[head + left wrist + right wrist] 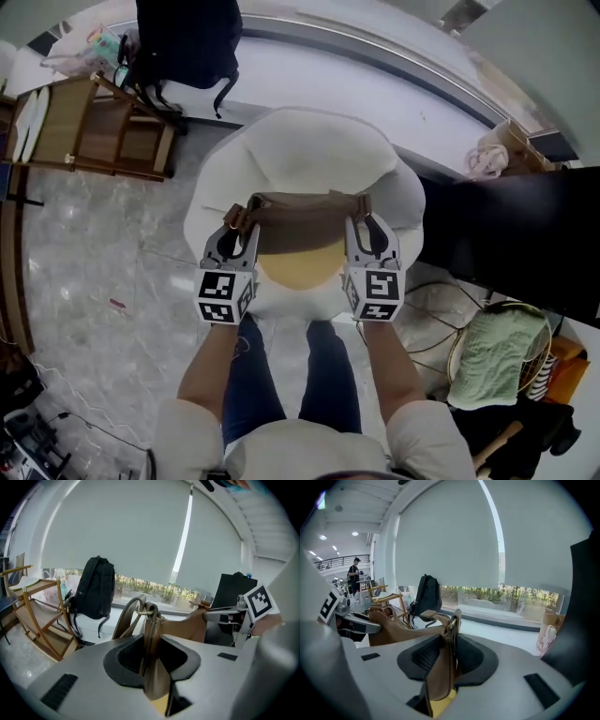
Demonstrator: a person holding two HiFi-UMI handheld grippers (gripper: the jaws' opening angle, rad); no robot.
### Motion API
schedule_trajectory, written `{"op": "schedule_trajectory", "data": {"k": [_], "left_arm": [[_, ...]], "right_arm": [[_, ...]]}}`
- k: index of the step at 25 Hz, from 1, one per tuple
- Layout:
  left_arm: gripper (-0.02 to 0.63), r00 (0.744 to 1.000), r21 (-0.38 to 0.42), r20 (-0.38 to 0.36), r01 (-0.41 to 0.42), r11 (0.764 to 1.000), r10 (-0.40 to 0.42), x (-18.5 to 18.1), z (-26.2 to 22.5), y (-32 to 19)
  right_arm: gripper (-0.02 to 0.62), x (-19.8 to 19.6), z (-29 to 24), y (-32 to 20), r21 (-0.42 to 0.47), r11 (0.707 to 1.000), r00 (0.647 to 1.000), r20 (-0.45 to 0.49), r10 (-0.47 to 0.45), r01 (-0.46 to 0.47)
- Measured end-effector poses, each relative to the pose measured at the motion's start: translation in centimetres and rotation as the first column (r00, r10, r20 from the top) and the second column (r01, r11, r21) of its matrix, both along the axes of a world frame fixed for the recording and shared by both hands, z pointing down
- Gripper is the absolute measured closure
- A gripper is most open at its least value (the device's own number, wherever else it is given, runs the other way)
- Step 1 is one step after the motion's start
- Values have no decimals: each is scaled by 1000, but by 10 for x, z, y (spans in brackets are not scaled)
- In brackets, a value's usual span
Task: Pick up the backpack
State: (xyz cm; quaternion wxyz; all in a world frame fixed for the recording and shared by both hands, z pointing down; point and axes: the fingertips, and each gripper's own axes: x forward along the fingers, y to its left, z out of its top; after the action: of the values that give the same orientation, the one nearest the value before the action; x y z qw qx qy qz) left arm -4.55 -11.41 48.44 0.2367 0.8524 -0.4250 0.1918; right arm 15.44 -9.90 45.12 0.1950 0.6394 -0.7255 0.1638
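Above a round white cushion (300,141) on a pale marble floor (84,244), a person holds a brown backpack (298,221) slung between two hand-held tools. The left gripper (236,223) is clamped on the leather strap (151,637) at one end of the bag. The right gripper (367,221) is clamped on the matching leather tab (440,670) at the other end. In both gripper views the dark pads press flat against the brown leather, with a strip of yellow panel (300,267) showing below. The bag appears to hang clear of the cushion, its top edge running roughly level from jaw to jaw. A second, black backpack (186,39) hangs by the window beside a wooden rack (94,127), well apart from the action and untouched. The hold looks to be the weak point. Each tool pinches only a narrow strip of smooth leather, so the bag's own weight could draw the strap down through the pads. If one hand rises faster than the other, or the hands drift apart, the load would shift to a single grip. That end might then slip free, leaving the bag swinging from one side or dropping back onto the cushion.
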Motion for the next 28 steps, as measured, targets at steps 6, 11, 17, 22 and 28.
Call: {"op": "schedule_trajectory", "data": {"k": [6, 11, 17, 22, 28], "left_arm": [[502, 1000, 77, -11, -19, 997, 19, 2, -75, 4], [502, 999, 122, -24, -31, 992, 34, -2, -133, 6], [502, 998, 174, -25, -55, 983, 61, -5, -193, 13], [502, 997, 226, -34, -63, 972, 72, -3, -239, 15], [502, 995, 276, -58, -66, 959, 85, -6, -282, 27]], "right_arm": [[465, 2, -75, 15, 80, 996, 999, 16, 35, -36], [465, -3, -135, 23, 139, 989, 998, 26, 52, -55], [466, -7, -194, 37, 203, 977, 997, 39, 59, -66], [466, -5, -239, 44, 269, 961, 997, 39, 63, -72], [466, -11, -286, 62, 338, 939, 998, 24, 58, -63]]}}
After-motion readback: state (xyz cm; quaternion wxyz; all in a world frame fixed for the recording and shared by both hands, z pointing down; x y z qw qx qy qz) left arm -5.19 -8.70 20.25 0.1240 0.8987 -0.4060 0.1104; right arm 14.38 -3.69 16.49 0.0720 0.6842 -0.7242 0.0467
